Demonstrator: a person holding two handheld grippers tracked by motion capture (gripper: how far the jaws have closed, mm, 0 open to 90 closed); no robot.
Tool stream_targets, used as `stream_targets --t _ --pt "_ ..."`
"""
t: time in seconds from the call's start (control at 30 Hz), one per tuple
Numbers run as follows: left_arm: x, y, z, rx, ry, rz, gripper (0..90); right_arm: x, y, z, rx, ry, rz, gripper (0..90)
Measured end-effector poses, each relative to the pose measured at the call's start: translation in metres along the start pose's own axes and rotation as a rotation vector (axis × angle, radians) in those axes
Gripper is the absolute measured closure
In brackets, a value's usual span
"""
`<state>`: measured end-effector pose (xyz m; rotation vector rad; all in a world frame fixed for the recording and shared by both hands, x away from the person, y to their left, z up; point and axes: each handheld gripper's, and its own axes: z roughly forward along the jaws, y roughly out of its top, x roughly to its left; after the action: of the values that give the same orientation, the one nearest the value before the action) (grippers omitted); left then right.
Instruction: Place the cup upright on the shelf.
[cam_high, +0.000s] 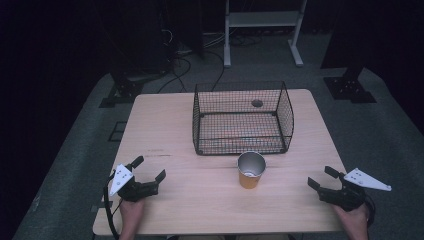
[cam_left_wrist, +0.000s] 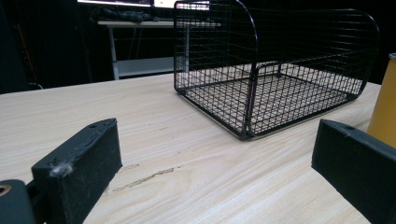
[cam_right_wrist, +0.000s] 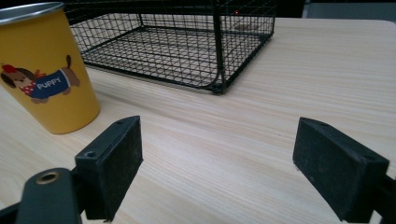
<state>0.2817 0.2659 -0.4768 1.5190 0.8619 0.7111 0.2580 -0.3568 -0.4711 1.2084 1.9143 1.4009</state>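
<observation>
A yellow cup (cam_high: 251, 170) with a metal rim and a cartoon dog reading "PUPPY" stands upright on the wooden table (cam_high: 200, 205), just in front of a black wire basket (cam_high: 242, 119). My left gripper (cam_high: 149, 169) rests open near the table's front left, well left of the cup. My right gripper (cam_high: 322, 177) rests open at the front right, to the cup's right. In the right gripper view the cup (cam_right_wrist: 45, 70) stands at upper left beyond my open right gripper (cam_right_wrist: 217, 165). The left gripper view shows my open left gripper (cam_left_wrist: 217, 163), the basket (cam_left_wrist: 275, 70) ahead, the cup's side (cam_left_wrist: 385, 105) at right.
The basket is empty and sits at the table's middle back. A round hole (cam_high: 257, 103) lies in the tabletop behind it. A white metal frame (cam_high: 262, 30), cables and dark stands are on the floor beyond the table.
</observation>
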Motion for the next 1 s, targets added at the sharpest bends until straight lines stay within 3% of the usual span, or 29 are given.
stream_targets --t 0.3,0.7,1.0 --pt "-0.001 0.000 0.000 0.003 -0.003 0.003 0.8 0.010 0.006 0.000 0.002 0.042 -0.030 13.8" --pt "-0.002 0.000 0.000 0.008 -0.007 0.016 0.8 0.025 0.014 0.005 0.049 0.110 -0.075 13.7" --pt "-0.003 0.000 0.001 0.017 -0.002 0.028 0.8 0.040 0.019 0.004 0.058 0.190 -0.093 13.5"
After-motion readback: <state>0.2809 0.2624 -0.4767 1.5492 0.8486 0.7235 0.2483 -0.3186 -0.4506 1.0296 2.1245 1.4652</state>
